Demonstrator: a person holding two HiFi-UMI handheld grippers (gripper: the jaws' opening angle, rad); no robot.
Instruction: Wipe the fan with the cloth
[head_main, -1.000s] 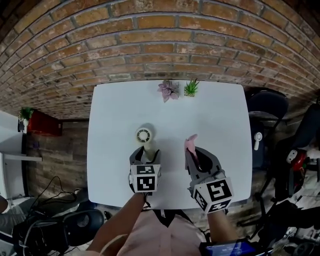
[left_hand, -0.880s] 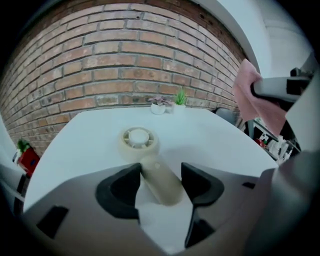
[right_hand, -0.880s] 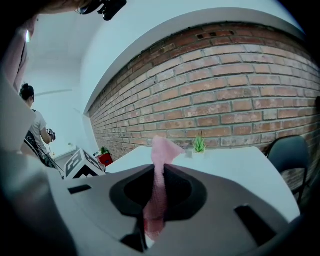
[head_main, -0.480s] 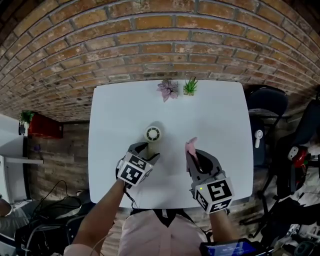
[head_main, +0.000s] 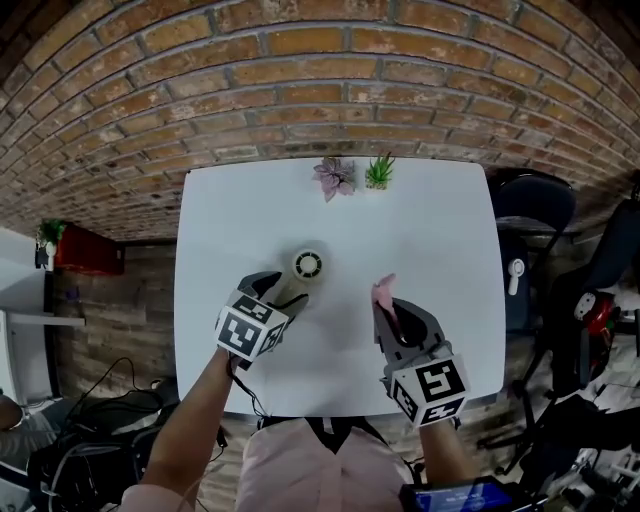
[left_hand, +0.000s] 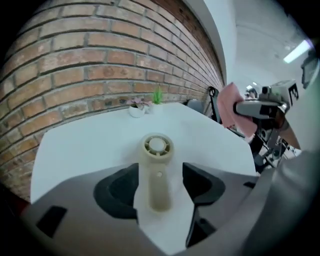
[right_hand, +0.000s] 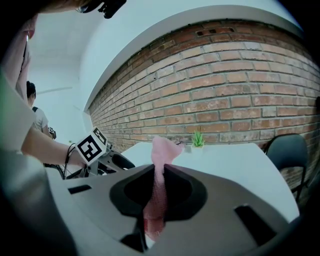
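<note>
The fingers of the left gripper (head_main: 283, 293) are opening loosely around the handle of the fan (head_main: 308, 265), its head pointing toward one o'clock mid-bench (head_main: 430, 220), so the fan is probably risking skidding away once the right gripper (head_main: 385, 308), fingers clamping the pink cloth (head_main: 382, 289), is pushing on it.

Right claw (head_main: 386, 306) pinches the pink cloth (head_main: 383, 291) — fan (head_main: 308, 265) near, leftward.

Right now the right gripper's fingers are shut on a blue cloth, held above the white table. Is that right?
Not quite: the cloth is pink, not blue. The right gripper view shows the right gripper shut on a pink cloth, held above the white table.
</note>
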